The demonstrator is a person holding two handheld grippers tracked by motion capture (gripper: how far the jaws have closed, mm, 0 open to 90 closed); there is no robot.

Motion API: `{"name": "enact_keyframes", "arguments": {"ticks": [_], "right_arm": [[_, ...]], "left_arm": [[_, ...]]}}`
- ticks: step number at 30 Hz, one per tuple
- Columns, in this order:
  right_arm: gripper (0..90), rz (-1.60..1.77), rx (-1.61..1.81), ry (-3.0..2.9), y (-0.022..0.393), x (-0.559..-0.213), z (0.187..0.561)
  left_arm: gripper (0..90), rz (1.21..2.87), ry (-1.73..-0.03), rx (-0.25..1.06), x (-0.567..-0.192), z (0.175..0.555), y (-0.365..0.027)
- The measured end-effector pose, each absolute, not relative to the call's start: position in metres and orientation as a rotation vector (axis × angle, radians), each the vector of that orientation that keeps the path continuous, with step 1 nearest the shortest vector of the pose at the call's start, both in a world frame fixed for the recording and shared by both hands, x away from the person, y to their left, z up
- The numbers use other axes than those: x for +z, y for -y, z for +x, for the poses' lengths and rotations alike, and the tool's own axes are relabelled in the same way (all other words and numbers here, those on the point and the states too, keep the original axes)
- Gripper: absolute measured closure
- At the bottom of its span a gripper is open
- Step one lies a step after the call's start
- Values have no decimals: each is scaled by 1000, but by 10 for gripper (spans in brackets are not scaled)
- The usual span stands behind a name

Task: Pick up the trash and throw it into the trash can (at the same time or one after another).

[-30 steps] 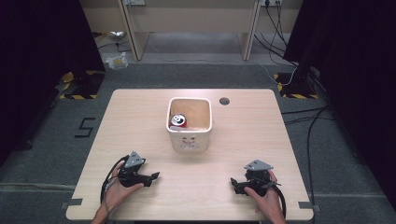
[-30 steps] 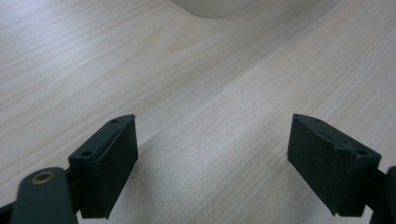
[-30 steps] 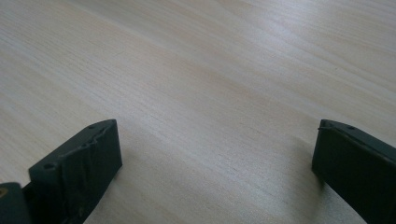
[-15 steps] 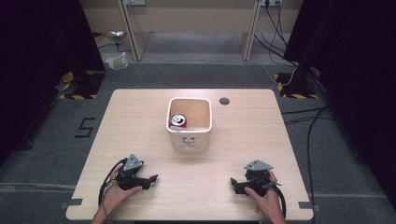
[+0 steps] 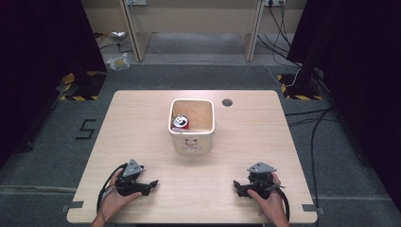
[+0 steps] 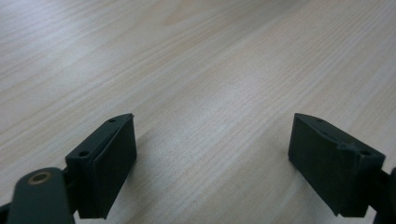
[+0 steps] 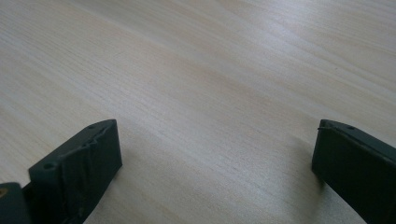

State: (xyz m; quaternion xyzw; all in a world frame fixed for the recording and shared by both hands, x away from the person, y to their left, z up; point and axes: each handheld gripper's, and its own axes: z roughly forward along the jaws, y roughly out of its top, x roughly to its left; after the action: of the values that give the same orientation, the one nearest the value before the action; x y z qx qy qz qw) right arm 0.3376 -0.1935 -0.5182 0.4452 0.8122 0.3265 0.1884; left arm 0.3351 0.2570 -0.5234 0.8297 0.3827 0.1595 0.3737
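Cream tub [image 5: 192,138]; red can [image 5: 180,123], perhaps; black tongs [image 5: 153,183].

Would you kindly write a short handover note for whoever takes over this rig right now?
Left gripper: open, holding nothing, low over the table near its front edge.
Right gripper: open, holding nothing, also near the front edge.
Bin: white, mid-table, upright.
Can: lying in the bin, against its left wall.
Done: the can is in the bin.
Left: nothing else loose lies on the table; a small dark round spot sits behind the bin.
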Motion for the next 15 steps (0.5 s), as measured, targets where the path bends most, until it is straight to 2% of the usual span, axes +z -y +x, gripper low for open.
{"name": "enact_keyframes", "arguments": {"ticks": [15], "right_arm": [[17,1251,919,-2285,193,-518,337]], "left_arm": [[146,2121,-983,407,-524,335,-257]]}}
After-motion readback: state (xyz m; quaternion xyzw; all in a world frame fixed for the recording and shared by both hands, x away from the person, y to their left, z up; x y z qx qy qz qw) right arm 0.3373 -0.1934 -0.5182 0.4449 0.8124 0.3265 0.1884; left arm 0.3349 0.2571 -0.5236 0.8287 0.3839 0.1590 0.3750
